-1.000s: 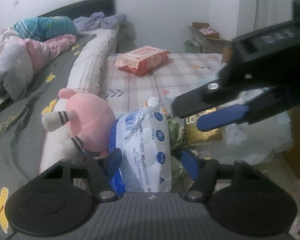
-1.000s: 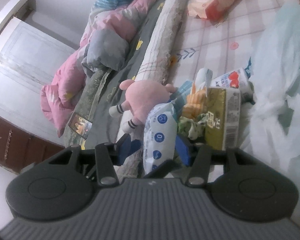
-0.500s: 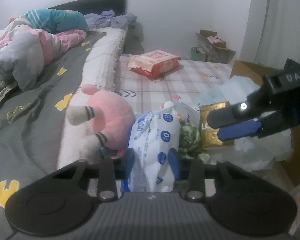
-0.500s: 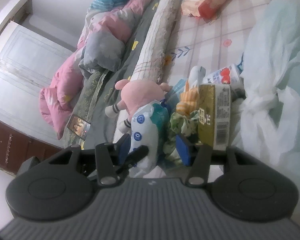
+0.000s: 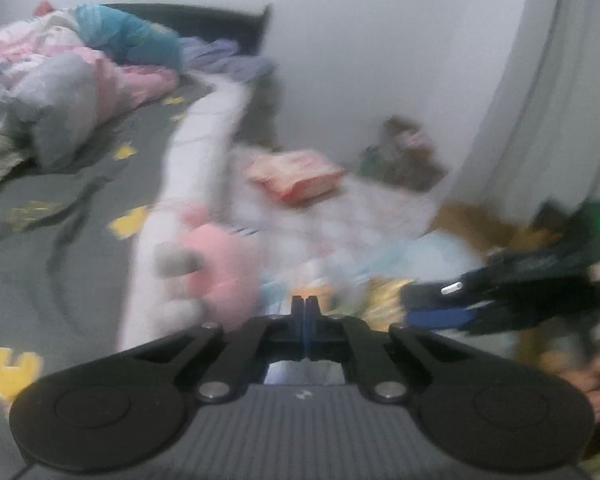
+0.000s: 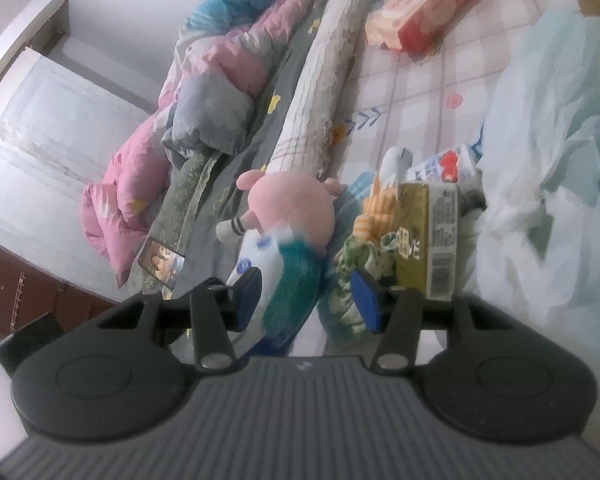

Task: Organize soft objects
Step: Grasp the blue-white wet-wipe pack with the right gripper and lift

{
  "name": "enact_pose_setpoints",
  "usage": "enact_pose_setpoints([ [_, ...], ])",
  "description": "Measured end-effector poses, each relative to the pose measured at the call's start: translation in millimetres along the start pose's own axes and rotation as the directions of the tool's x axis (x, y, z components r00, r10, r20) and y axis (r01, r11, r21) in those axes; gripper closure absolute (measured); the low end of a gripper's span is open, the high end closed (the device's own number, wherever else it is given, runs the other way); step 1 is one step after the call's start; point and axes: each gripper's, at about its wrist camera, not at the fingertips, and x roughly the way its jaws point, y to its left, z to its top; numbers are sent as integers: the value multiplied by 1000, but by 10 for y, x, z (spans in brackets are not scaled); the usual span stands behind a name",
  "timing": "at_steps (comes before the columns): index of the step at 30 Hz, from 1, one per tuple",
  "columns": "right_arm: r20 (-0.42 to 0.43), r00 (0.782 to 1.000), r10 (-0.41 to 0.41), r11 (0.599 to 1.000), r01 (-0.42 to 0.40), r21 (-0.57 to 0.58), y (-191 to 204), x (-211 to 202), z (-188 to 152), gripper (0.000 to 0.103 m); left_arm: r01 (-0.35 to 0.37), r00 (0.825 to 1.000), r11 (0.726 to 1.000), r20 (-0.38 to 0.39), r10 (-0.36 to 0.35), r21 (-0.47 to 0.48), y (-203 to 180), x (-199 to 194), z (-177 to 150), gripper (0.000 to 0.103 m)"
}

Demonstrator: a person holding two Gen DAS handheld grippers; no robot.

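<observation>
Right wrist view: my left fingers (image 5: 305, 312) clenched empty, right fingers (image 6: 306, 294) gaping around the white-and-blue soft pack (image 6: 278, 276), round pink plush toy (image 6: 294, 204) unsorted on the bed (image 6: 404, 92).

Left tongs (image 5: 305, 310) closed — right tongs (image 6: 306, 300) agape

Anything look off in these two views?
Yes. The left tool has its pads pressed flat together, with no pack visible between them. In the right wrist view, the white-and-blue pack sits tilted and smeared beside the pink plush. Whether a thin edge is pinched can't be told, as the left view is blurred.
</observation>
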Motion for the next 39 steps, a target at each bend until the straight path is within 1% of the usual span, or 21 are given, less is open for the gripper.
enact_pose_setpoints([
  [1,9,1000,1,1000,-1,3,-10,-20,9,53,52,999,998,13,-51,-19,-4,-29,19,103],
  [2,16,1000,1,1000,-2,6,-18,-40,19,53,80,997,996,22,-80,-24,-21,-43,32,103],
  [3,23,1000,1,1000,-2,9,-28,-60,30,53,90,996,996,29,-90,-11,-49,-43,36,103],
  [5,35,999,-3,1000,2,12,-41,-93,39,53,74,997,997,21,-74,5,-88,12,27,103],
  [8,45,999,-8,1000,7,12,-48,-140,33,53,70,997,997,-18,-70,-18,-71,92,-23,102],
  [10,43,999,-8,1000,7,6,-47,-164,12,53,55,997,998,-46,-56,-22,-56,102,-77,100],
  [12,22,1000,-10,1000,10,-4,-43,-164,-9,53,26,996,1000,-81,-27,-14,-48,85,-151,89],
  [13,0,1000,-10,1000,10,-8,-44,-148,-24,53,5,995,1000,-103,-5,-5,-45,76,-201,81],
  [14,-21,1000,-8,1000,8,-11,-40,-131,-45,53,-16,992,1000,-122,16,3,-39,58,-259,77],
  [15,-46,999,-5,1000,5,-15,-32,-107,-72,53,-30,990,1000,-137,30,7,-30,34,-312,77],
  [18,-133,991,-3,1000,-1,-26,-12,-19,-198,53,-41,982,999,-185,41,3,24,-50,-488,66],
  [19,-160,987,-7,1000,2,-29,-19,7,-245,53,-44,979,999,-202,42,-1,41,-84,-550,58],
  [20,-178,984,-12,1000,7,-29,-23,19,-289,53,-44,976,999,-215,43,-1,54,-106,-606,54],
  [22,-217,976,-15,1000,11,-17,-52,52,-383,53,-48,970,999,-240,49,9,76,-123,-727,42],
  [25,-292,956,-17,999,24,21,-133,119,-559,53,-72,956,997,-284,73,12,109,-81,-889,42],
  [28,-337,941,-16,998,36,52,-198,169,-728,53,-63,947,998,-316,58,-5,147,-10,-1004,42],
  [29,-342,940,-18,997,41,59,-214,182,-776,53,-63,945,998,-322,58,-4,148,13,-1039,41],
  [32,-354,935,-22,995,53,78,-250,252,-915,53,-56,948,998,-315,52,-5,160,19,-1105,38],
  [35,-363,931,-29,992,72,105,-310,353,-1029,53,-49,945,999,-323,39,-22,182,15,-1116,38],
  [37,-363,931,-27,988,79,131,-364,426,-1091,53,-37,938,999,-344,26,-26,186,29,-1134,37],
  [39,-360,933,15,984,50,171,-416,485,-1130,54,-18,932,999,-363,0,-47,192,57,-1158,37],
])
